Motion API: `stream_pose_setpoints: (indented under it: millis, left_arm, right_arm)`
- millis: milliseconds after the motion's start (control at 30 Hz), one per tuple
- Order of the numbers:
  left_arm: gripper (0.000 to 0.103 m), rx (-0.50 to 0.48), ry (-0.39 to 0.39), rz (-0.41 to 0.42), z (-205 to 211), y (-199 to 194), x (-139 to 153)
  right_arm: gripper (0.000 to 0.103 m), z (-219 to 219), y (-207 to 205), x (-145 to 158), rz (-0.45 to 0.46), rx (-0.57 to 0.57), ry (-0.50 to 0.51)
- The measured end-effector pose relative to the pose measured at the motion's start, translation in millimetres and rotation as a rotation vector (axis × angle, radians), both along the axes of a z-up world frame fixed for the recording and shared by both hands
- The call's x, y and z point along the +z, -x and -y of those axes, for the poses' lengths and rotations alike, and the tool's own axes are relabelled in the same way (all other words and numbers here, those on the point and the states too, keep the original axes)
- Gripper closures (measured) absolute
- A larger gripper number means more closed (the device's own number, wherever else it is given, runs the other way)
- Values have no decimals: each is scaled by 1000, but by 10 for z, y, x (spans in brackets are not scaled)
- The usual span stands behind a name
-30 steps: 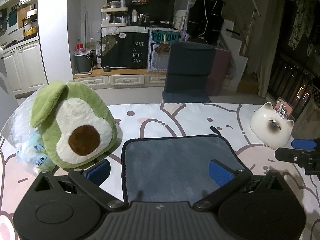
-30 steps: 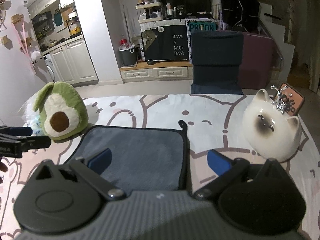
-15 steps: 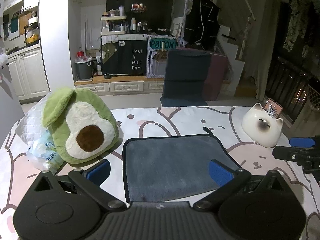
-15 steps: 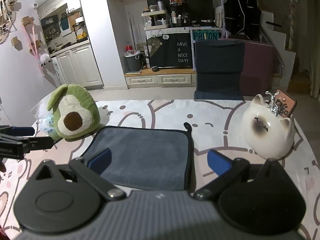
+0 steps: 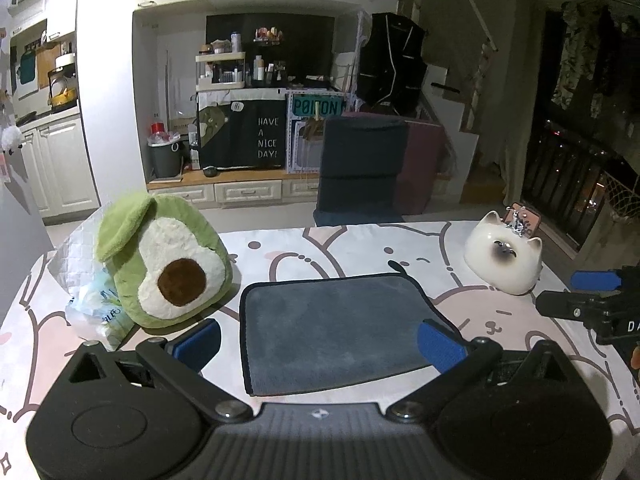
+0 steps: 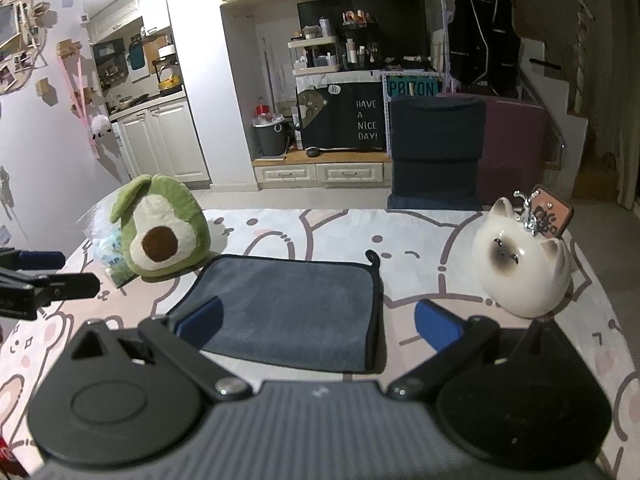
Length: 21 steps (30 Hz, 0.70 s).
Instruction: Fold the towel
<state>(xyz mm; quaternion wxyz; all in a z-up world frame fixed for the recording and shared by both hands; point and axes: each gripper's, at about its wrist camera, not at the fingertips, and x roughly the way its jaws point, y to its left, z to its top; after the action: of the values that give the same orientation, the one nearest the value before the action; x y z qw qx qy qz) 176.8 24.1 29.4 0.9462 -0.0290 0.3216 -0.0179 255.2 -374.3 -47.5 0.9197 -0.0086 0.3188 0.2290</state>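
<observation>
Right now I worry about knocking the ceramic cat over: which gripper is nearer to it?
Right. The right gripper hovers beside the ceramic cat; the left gripper is over the towel's far side.

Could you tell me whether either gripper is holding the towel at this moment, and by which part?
Nothing is held: left gripper and right gripper are open above the flat towel.

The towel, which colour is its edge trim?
Black, around the grey towel; clearest in the right wrist view.

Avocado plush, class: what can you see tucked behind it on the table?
Behind the avocado plush lie a crinkled clear plastic bag and a quilted white pad. The plush covers most of both, so their full shape stays hidden.
</observation>
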Motion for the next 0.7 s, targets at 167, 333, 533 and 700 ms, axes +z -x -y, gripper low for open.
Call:
stream_pose_setpoints:
  millis: [167,333,533,700]
  left_arm:
    - [0,-8,-1,22,38,138,60]
    - [0,-2,-10,46,83,289,118]
    - [0,-11,-22,60,130,461,176]
    - [0,2,-40,71,152,602,189]
  right_arm:
    - [0,26,127,37,9,17,-5]
    - [0,35,286,74,37,31,5]
    - [0,49,488,127,62,45,1]
    - [0,63,648,200,87,66,1]
